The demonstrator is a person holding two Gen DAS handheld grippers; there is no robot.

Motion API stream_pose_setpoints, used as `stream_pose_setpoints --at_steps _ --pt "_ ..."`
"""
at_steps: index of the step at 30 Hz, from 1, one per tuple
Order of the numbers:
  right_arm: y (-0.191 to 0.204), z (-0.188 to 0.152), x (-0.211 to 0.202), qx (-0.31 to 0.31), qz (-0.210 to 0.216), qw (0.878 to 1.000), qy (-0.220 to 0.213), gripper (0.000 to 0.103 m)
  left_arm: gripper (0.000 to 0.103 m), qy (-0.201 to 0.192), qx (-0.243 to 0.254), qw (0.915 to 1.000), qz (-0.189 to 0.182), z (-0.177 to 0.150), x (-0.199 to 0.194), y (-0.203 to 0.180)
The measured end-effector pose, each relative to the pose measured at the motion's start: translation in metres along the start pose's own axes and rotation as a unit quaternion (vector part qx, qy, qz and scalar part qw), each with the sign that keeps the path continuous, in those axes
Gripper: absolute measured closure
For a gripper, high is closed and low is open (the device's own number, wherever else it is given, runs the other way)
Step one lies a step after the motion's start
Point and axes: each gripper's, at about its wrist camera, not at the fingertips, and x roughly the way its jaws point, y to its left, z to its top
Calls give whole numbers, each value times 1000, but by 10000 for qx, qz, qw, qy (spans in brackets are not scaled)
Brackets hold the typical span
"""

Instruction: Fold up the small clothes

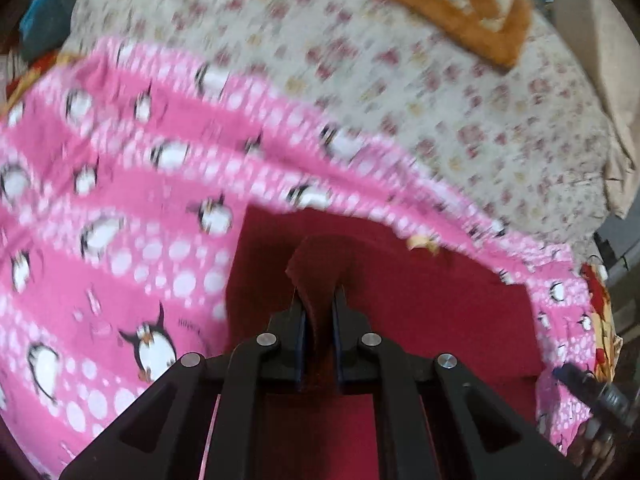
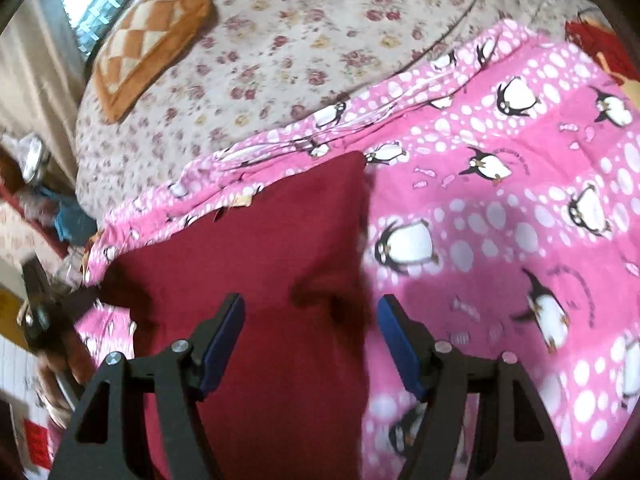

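Left gripper (image 1: 319, 300): pinching fold of dark red garment (image 1: 400, 312). Right gripper (image 2: 312, 336): wide, above garment on pink penguin blanket (image 2: 500, 208).

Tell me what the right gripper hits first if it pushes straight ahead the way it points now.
Most likely the dark red cloth: the open right gripper points at it, with its edge beside the pink penguin sheet just ahead. Depth is unclear.

Floral bedsheet (image 2: 304, 60), pink penguin blanket (image 2: 520, 200), orange cushion (image 2: 152, 36), bright window (image 2: 100, 4)
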Motion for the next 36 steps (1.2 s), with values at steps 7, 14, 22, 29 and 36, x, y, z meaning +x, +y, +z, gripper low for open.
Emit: stream_pose_setpoints --at_steps 7,14,22,29,36 --pt "-9 27 54 374 165 9984 391 31 103 130 -130 9995 -269 -5 6 6" --pt "0 23 48 -467 -331 9981 240 87 103 146 227 9991 -325 -11 2 -11" --pt "-2 27 47 -548 -876 9946 132 85 102 392 256 9982 362 -19 26 -4" --pt "0 7 36 -460 -627 9965 319 45 100 322 508 9962 628 -23 27 -11" --pt "-6 -7 42 -861 -1241 9882 272 62 94 359 696 9940 768 -28 34 -11"
